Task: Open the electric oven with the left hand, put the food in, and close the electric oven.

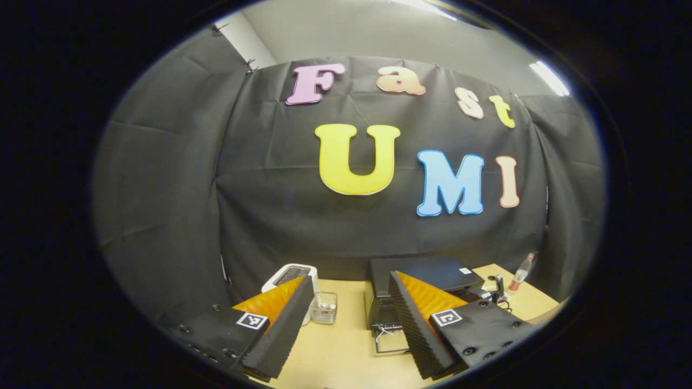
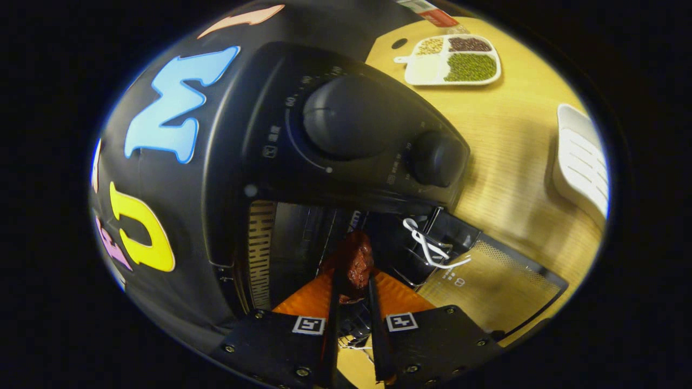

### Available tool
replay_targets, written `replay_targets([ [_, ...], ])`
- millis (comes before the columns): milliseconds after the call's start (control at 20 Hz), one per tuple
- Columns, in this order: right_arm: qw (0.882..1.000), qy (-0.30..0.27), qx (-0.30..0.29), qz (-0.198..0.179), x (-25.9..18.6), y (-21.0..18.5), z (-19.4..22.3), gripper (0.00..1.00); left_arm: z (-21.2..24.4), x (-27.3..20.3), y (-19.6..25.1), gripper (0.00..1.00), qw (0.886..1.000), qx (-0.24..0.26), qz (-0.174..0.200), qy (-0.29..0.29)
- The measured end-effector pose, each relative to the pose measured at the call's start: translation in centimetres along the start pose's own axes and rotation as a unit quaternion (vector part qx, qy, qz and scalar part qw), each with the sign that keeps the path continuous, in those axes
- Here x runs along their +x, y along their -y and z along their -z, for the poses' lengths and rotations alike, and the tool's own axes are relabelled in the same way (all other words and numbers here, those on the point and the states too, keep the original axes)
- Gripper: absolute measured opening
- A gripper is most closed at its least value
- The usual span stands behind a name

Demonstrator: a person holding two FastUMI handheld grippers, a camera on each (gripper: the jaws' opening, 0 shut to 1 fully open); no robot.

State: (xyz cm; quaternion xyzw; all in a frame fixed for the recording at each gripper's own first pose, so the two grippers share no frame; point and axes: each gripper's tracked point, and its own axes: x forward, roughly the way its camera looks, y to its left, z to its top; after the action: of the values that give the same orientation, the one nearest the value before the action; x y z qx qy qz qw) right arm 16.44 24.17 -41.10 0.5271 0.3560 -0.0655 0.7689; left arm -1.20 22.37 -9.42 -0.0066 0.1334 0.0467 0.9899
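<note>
While the oven [image 2: 303, 162] fills most of the right gripper view with its door [image 2: 492, 281] already swung down and lying open over the bench [image 2: 519, 162], the step in hand is, by my judgement, the middle one: putting the food in. Its two control knobs sit above the dark cavity, and a white wire handle lies at the cavity's mouth, to the right of the food. In the left gripper view the same oven [image 1: 427, 275] stands at the far side of the bench [image 1: 346, 346], right of centre, with its door down toward the near side.

The right claw [image 2: 352, 292] is nearly closed, both fingers pressing on a dark reddish-brown piece of food [image 2: 354, 265]. That piece sits at the cavity's mouth, just inside or just at the threshold; I cannot tell which. Its long axis runs along the fingers, with the free end pointing into the oven.

The left claw [image 1: 351, 324] is wide open and holds nothing, hanging above the near part of the bench, well back from the oven.

Next, I judge, the food must go deeper, onto the rack, and be released; then the right claw must back out clear of the wire handle, so the left one can lift the door shut.
</note>
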Motion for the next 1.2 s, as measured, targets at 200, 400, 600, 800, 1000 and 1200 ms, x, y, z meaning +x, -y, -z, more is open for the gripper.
replay_targets([
  [200, 0.995, -0.022, -0.090, 0.027, -1.8, -0.4, -0.3, 0.58, 0.7, 1.4, 1.5, 0.99, 1.000, -0.011, 0.019, -0.003],
  [400, 0.980, -0.007, -0.190, 0.052, -4.9, -0.7, -1.6, 0.83, 0.8, 2.1, 3.2, 0.99, 0.999, -0.020, 0.038, -0.003],
  [600, 0.951, 0.039, -0.299, 0.066, -9.7, -0.9, -4.3, 0.83, 1.2, 3.0, 4.9, 0.94, 0.998, -0.019, 0.057, -0.006],
  [800, 0.911, 0.121, -0.390, 0.054, -16.2, -2.7, -7.6, 0.83, 1.9, 3.6, 7.3, 0.99, 0.996, -0.025, 0.079, -0.013],
  [1000, 0.865, 0.196, -0.461, 0.027, -23.3, -6.1, -10.2, 0.83, 2.4, 4.4, 10.3, 0.99, 0.994, -0.018, 0.103, -0.014],
  [1200, 0.820, 0.269, -0.506, -0.005, -29.4, -9.9, -12.7, 0.83, 2.7, 5.0, 13.1, 0.99, 0.994, -0.010, 0.103, -0.014],
])
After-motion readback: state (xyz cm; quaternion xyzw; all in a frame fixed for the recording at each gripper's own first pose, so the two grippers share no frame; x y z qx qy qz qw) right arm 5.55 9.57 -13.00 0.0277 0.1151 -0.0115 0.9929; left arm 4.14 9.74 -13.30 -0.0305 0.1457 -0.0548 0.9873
